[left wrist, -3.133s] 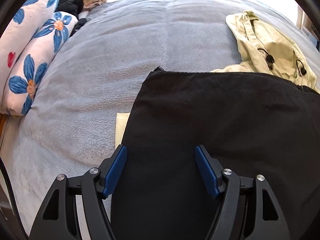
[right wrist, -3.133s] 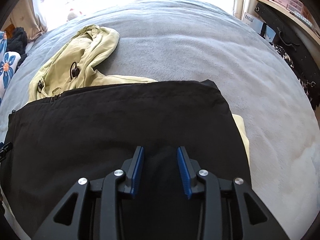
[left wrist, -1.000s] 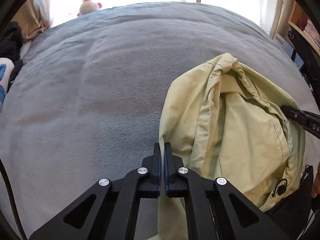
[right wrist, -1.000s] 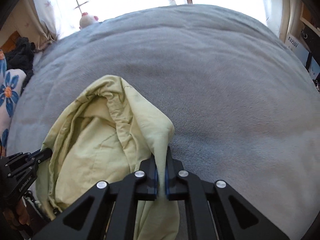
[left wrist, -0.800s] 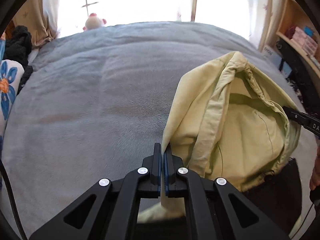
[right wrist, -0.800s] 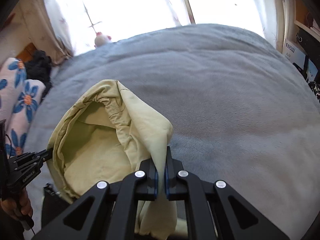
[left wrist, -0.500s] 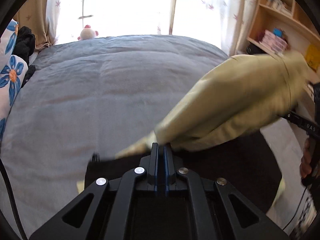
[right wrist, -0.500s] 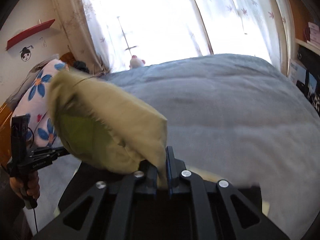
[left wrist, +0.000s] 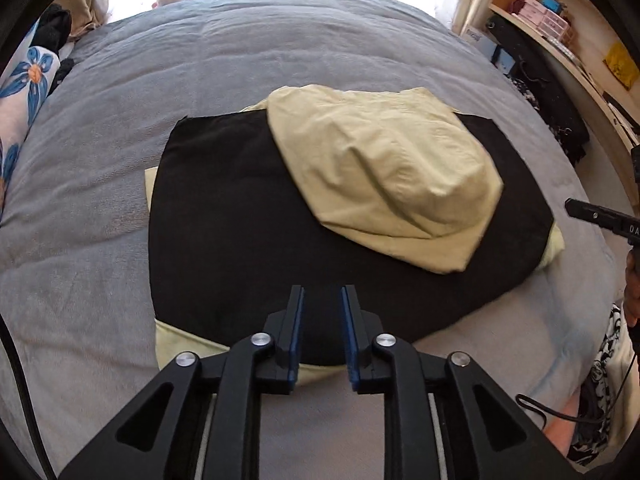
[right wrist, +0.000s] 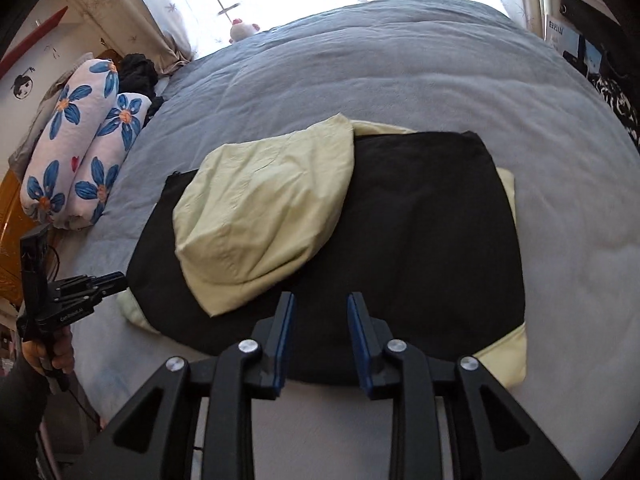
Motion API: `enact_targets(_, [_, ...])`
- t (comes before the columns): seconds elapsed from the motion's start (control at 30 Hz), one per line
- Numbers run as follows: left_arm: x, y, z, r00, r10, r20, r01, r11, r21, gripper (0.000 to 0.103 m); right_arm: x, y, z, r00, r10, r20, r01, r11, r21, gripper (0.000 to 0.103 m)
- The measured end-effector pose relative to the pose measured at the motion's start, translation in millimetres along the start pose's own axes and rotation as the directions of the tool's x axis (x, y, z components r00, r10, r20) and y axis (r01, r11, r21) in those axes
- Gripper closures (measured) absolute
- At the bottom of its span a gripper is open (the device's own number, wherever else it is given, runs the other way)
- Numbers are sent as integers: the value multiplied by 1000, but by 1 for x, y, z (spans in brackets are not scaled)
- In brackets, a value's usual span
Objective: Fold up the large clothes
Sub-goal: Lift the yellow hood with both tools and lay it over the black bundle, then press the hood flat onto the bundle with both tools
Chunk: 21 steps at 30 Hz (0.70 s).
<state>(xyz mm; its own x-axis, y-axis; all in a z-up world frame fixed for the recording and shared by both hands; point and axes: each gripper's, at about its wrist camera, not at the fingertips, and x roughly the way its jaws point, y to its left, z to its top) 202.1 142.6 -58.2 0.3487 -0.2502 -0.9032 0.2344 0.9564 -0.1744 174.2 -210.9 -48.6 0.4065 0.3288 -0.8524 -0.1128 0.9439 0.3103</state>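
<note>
From the left wrist view, the left gripper (left wrist: 322,330) hangs over the near edge of a folded jacket, black on its upper face with pale yellow-green lining showing at the corners (left wrist: 224,224). Its blue-padded jaws have just been opening and stand a narrow gap apart, with nothing between them. The jacket lies flat on a grey fleece bed cover (left wrist: 100,128). Its pale yellow-green hood (left wrist: 384,176) is laid back over the black panel, toward the far right side, puffed and creased. At the right edge part of the other black gripper shows, its jaws out of frame. A flower-print pillow (left wrist: 24,92) sits at the far left.

From the right wrist view, the right gripper (right wrist: 320,338) also hovers above the jacket's near edge; its jaws have just been opening, stand somewhat wider, and hold nothing. Here the hood (right wrist: 264,204) covers the left part of the black panel (right wrist: 432,232). The left gripper (right wrist: 92,284) shows at the left edge, held by a hand (right wrist: 52,350), beside the bed cover (right wrist: 400,64) and two flower-print pillows (right wrist: 80,148).
</note>
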Motion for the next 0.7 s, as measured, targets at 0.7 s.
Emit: enact_targets(0.7, [98, -7, 14, 934, -342, 103, 356, 873, -333, 76, 122, 14, -10, 954, 298, 19, -293, 922, 255, 59])
